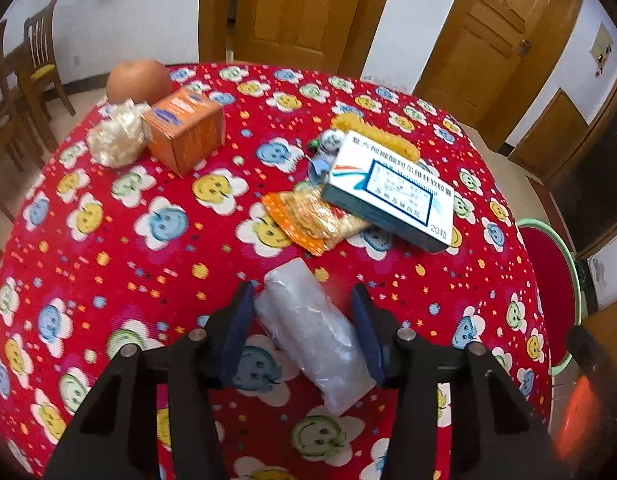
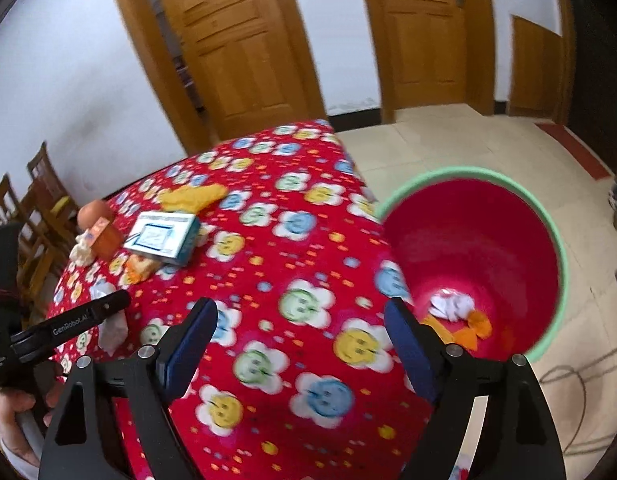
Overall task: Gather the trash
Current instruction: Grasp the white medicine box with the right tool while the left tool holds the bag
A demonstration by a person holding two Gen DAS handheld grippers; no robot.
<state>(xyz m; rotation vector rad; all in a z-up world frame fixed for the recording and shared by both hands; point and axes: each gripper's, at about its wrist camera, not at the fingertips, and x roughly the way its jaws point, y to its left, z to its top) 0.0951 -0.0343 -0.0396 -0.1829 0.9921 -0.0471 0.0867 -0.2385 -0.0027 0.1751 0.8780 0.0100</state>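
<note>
While a few scraps [image 2: 454,312] already lie in the red bin [image 2: 548,216] at right, the left gripper [image 1: 302,308] straddles a clear wrapper [image 1: 308,328], pads not yet pressing; the right gripper [image 2: 300,334] gapes empty, boxes [image 1: 388,188] remaining mid-frame.

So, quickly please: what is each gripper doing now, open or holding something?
Left gripper: open around the clear plastic packet, pads not yet pressing.
Right gripper: open, holding nothing.

claw [image 1: 302,320]: black arms | blue pads | silver rivets | "GenRobot.AI" lettering
</note>
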